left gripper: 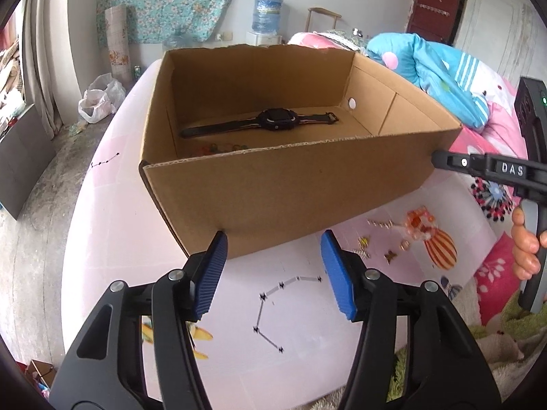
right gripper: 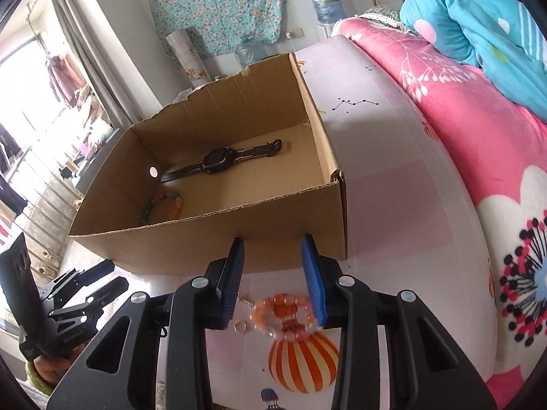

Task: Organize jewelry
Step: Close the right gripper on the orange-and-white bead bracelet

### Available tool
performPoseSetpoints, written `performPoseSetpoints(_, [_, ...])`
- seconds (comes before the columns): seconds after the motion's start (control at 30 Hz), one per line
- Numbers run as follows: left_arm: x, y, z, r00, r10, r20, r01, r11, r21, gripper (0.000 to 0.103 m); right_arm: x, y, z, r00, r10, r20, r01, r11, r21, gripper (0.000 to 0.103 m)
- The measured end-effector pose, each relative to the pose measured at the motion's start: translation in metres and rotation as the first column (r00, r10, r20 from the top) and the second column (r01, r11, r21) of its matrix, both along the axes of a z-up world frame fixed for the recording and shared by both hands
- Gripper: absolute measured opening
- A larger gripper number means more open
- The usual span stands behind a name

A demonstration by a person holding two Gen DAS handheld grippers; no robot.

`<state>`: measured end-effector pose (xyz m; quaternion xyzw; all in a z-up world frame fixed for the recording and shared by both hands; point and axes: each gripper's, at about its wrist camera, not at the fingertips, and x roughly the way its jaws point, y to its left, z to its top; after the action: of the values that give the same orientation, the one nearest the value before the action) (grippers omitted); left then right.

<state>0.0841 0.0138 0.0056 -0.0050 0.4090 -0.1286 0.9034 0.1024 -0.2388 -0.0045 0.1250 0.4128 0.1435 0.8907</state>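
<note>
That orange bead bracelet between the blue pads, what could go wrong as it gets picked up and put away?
1. The orange bead bracelet lies loosely between the right gripper pads, near the right one; a grip on a few beads could let it slip.
2. A small gold ring and spring-like piece lie beside it and might be dragged along.
3. The cardboard box wall stands just ahead; the dangling bracelet could snag its rim.
</note>
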Motion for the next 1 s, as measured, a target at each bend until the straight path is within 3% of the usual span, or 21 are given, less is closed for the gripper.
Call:
performPoseSetpoints(0.23, [0.011,0.002,-0.007,1.000,-0.005,-0.014,0.005,1.000,-0.010,0.054,-0.004,-0.015,-0.001,0.999,-0.034,-0.029,0.033,0.999,-0.010,0.034])
performPoseSetpoints(0.5, [-0.001,-0.017,-0.029,0.989,-0.097,-0.111,0.090,0.994,-0.064,0.054,-0.021,-0.015,-0.040,0.973,-0.048,-0.225,0.035,0.998,-0.058,0.029])
performPoseSetpoints(0.8, [-0.008,-0.043,-0.030,0.983,-0.166,-0.074,0.165,0.986,-0.016,0.054,-0.011,0.001,-0.048,0.969,-0.045,-0.242,0.012,0.990,-0.139,0.022])
performPoseSetpoints(0.9, [-0.009,-0.045,-0.029,0.982,-0.175,-0.066,0.175,0.985,-0.007,0.054,-0.008,0.009,-0.047,0.969,-0.046,-0.241,-0.002,0.981,-0.195,0.010])
performPoseSetpoints(1.0, [-0.009,-0.045,-0.029,0.982,-0.176,-0.066,0.175,0.984,-0.013,0.054,-0.008,0.008,-0.047,0.969,-0.044,-0.244,-0.001,0.983,-0.182,0.010])
